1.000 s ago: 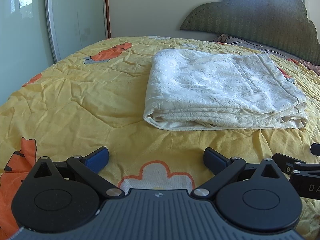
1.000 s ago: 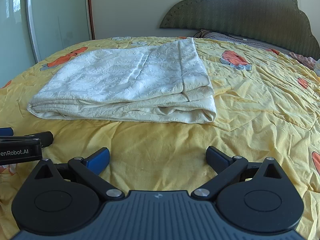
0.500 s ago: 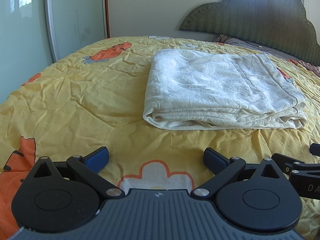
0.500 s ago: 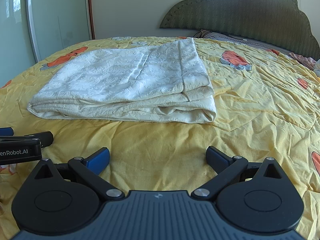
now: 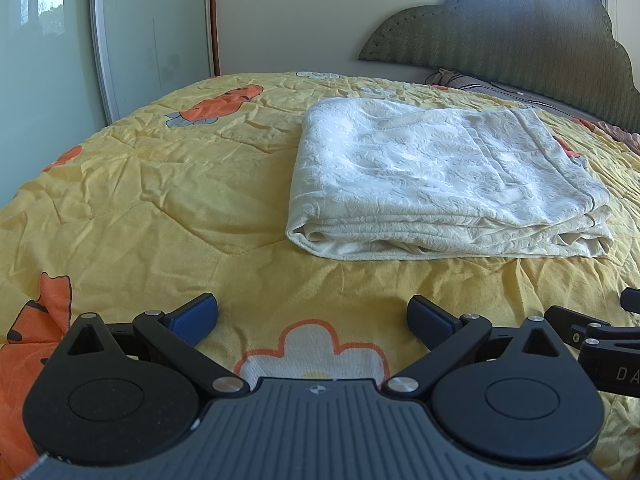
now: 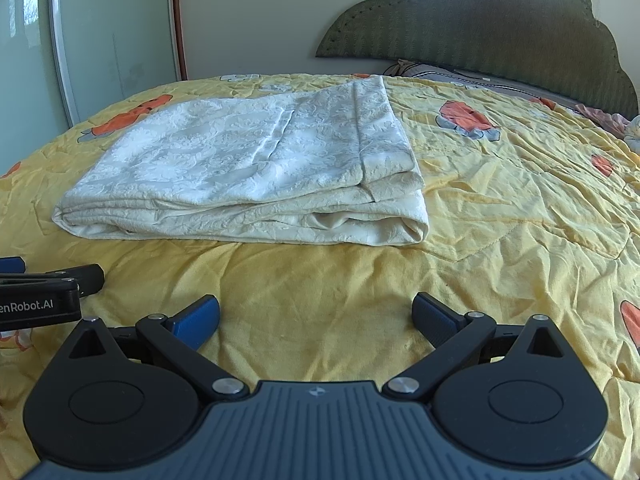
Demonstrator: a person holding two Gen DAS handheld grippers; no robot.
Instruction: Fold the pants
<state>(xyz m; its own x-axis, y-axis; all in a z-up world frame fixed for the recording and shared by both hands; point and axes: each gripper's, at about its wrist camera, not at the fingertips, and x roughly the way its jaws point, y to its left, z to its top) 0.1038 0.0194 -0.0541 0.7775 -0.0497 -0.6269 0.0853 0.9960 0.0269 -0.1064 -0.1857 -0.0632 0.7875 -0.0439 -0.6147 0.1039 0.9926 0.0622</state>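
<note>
The cream pants (image 5: 444,184) are seen already folded into a flat rectangular stack on the yellow quilt (image 5: 160,208), ahead of both claws and touched by neither. The left gripper (image 5: 312,314) is held released, its 2 blue pads spread wide over a flower print with nothing between them; the stack lies forward and to the right of it. The right gripper (image 6: 316,314) is likewise held wide and empty, with the stack forward and to the left of it. Each claw is visible at the edge of the other's view, so the 2 are judged to be side by side, low over the quilt and short of the near edge of the pants.

The folding is judged to be essentially done, or 1 last fold may be intended. If so, the near layered edge should be approached low and level, and all layers should be pinched together at both near corners, since several loose plies are seen at the right-hand corner (image 6: 408,228). The quilt beneath should not be caught. Both corners should be lifted evenly so the stack is not skewed.
</note>
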